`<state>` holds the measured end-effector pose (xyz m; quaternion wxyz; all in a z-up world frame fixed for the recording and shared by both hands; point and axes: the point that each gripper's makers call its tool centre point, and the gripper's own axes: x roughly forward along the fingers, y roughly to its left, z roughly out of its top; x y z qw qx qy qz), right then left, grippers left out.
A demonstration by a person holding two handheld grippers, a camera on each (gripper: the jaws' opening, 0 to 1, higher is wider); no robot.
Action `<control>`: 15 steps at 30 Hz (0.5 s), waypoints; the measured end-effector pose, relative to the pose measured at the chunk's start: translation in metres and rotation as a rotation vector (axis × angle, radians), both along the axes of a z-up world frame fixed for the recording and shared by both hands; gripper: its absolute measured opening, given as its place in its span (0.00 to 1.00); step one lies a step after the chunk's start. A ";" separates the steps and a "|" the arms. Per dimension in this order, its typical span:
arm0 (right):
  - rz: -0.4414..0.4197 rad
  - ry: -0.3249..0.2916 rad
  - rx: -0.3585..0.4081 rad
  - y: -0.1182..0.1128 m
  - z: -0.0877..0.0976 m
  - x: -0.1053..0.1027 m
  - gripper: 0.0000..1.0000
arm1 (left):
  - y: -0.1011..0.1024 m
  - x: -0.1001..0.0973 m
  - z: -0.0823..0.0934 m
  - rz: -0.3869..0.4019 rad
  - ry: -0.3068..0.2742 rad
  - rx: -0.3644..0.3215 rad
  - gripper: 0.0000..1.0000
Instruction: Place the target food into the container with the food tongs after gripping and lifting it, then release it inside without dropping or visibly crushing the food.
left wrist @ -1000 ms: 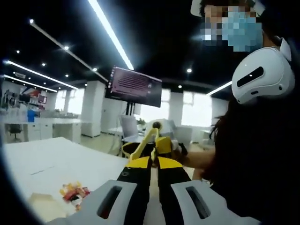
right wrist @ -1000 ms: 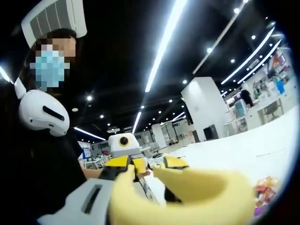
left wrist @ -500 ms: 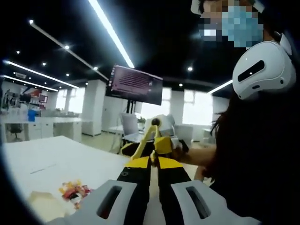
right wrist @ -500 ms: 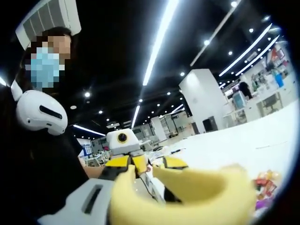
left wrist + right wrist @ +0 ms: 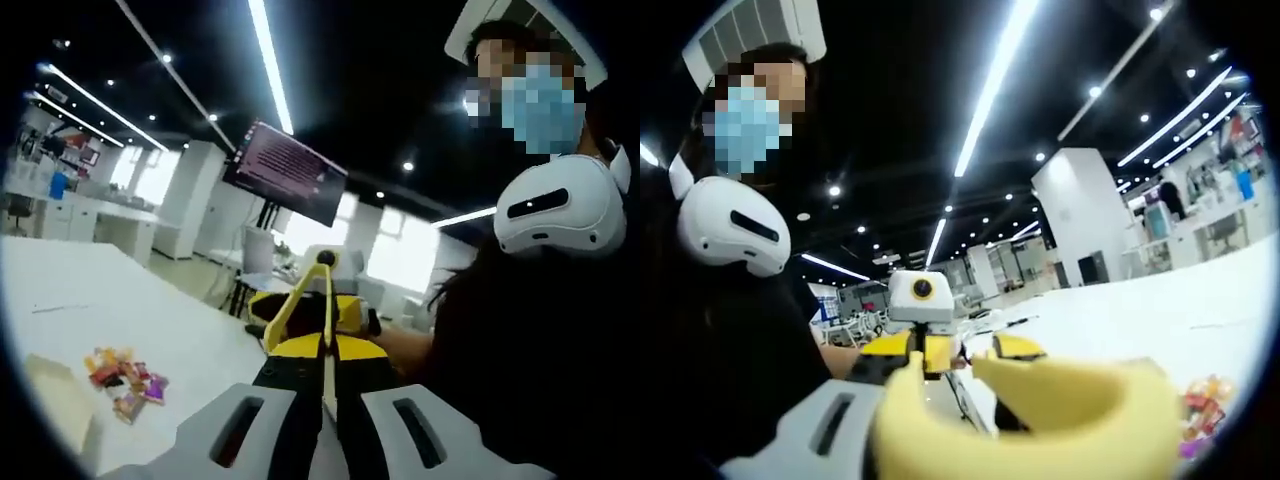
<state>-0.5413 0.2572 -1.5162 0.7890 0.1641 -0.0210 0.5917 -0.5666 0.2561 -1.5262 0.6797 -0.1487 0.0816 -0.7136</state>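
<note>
Yellow plastic food tongs (image 5: 1040, 420) are clamped in the right gripper (image 5: 940, 375), their looped end bulging large across the bottom of the right gripper view, with the jaws pressed onto the handle. In the left gripper view the same tongs (image 5: 300, 300) are seen as a thin yellow bar rising from just beyond the left gripper (image 5: 325, 350), whose black-and-yellow jaws are drawn almost together with only a thin slit between them; nothing can be made out inside that slit. The white table (image 5: 90, 300) is taken as the landmark: a small heap of wrapped candies (image 5: 122, 380) is lying on it, well apart from both grippers, and a pale flat box (image 5: 55, 400) is set on the table just beside the heap, at the near edge. In the right gripper view the candies (image 5: 1200, 405) are glimpsed on the table (image 5: 1140, 320) just past the tongs' loop. A person in a black sleeve (image 5: 520, 380) is seen close behind the grippers.
</note>
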 end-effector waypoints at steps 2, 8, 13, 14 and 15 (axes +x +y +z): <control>-0.006 -0.016 -0.005 0.003 0.001 -0.002 0.26 | 0.000 0.001 0.000 0.014 -0.040 0.004 0.00; -0.049 -0.008 -0.042 -0.003 -0.006 0.005 0.25 | -0.005 0.005 -0.007 0.103 -0.229 0.068 0.01; -0.075 0.016 -0.075 -0.007 -0.018 0.009 0.25 | 0.001 0.008 -0.031 0.156 -0.239 0.156 0.06; -0.089 0.021 -0.079 -0.009 -0.020 0.011 0.25 | 0.005 0.011 -0.037 0.175 -0.232 0.167 0.09; -0.094 0.022 -0.087 -0.010 -0.021 0.011 0.25 | 0.007 0.012 -0.040 0.188 -0.226 0.172 0.12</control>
